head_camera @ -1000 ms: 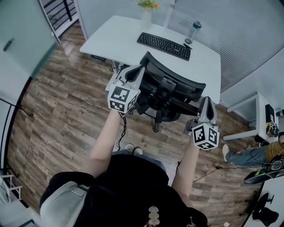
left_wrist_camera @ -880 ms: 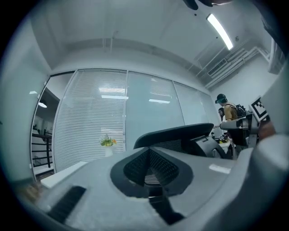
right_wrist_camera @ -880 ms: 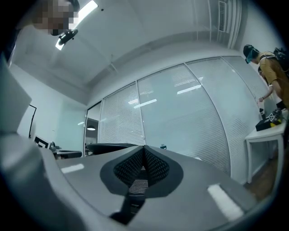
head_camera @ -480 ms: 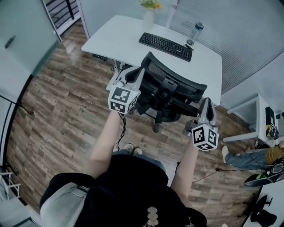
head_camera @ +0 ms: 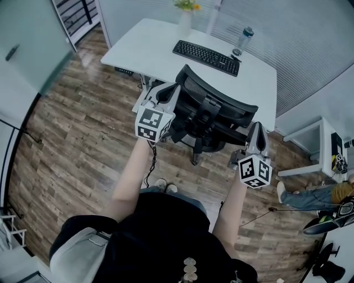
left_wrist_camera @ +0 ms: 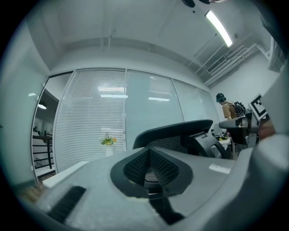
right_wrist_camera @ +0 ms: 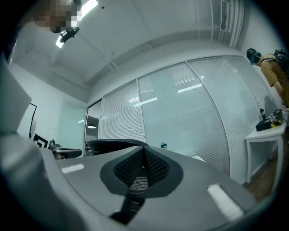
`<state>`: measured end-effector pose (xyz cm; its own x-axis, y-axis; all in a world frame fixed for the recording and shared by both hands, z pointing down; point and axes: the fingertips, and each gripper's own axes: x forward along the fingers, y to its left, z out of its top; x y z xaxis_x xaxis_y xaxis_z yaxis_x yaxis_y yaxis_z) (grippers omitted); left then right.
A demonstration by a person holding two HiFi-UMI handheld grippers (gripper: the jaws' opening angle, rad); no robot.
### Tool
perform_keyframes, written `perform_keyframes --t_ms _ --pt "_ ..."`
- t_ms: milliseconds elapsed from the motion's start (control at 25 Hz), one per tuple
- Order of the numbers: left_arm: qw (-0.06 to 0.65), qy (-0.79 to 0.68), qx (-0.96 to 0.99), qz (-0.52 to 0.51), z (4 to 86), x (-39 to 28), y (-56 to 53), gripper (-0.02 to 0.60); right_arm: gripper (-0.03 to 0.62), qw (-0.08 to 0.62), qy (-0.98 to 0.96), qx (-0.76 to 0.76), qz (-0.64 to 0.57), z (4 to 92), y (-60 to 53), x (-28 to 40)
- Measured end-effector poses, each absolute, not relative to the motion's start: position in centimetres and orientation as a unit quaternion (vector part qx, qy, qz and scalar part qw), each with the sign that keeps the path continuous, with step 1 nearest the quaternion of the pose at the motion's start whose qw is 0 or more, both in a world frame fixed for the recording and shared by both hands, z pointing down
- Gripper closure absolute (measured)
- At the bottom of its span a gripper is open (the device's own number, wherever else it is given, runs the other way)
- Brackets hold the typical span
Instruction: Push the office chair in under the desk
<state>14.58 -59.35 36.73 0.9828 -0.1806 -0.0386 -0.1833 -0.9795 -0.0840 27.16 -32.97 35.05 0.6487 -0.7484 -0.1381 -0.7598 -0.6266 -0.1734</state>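
While both jaw pairs are clenched shut on nothing, the left gripper (head_camera: 169, 88) sits by the left end of the backrest of the black mesh office chair (head_camera: 218, 110), and the right gripper (head_camera: 257, 128) by its right end. The chair stands at the near edge of the white rectangular desk (head_camera: 149, 47), which carries a black keyboard (head_camera: 206, 57).

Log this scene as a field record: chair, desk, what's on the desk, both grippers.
chair: black office chair, in front of the desk, backrest toward the person, base out on the wood floor
desk: white desk, by the blinds
on desk: keyboard, water bottle, vase of flowers
left gripper: shut, empty, at the backrest's left end; contact unclear
right gripper: shut, empty, at the backrest's right end; contact unclear
task: chair not yet pushed in
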Motion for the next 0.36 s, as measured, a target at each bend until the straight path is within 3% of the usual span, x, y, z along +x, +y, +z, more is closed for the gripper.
perform_keyframes --t_ms 360 --pt "0.039 0.082 -0.996 0.009 37.1 14.99 -59.23 0.574 0.585 0.109 0.42 -0.9 0.026 35.02 -33.16 27.24"
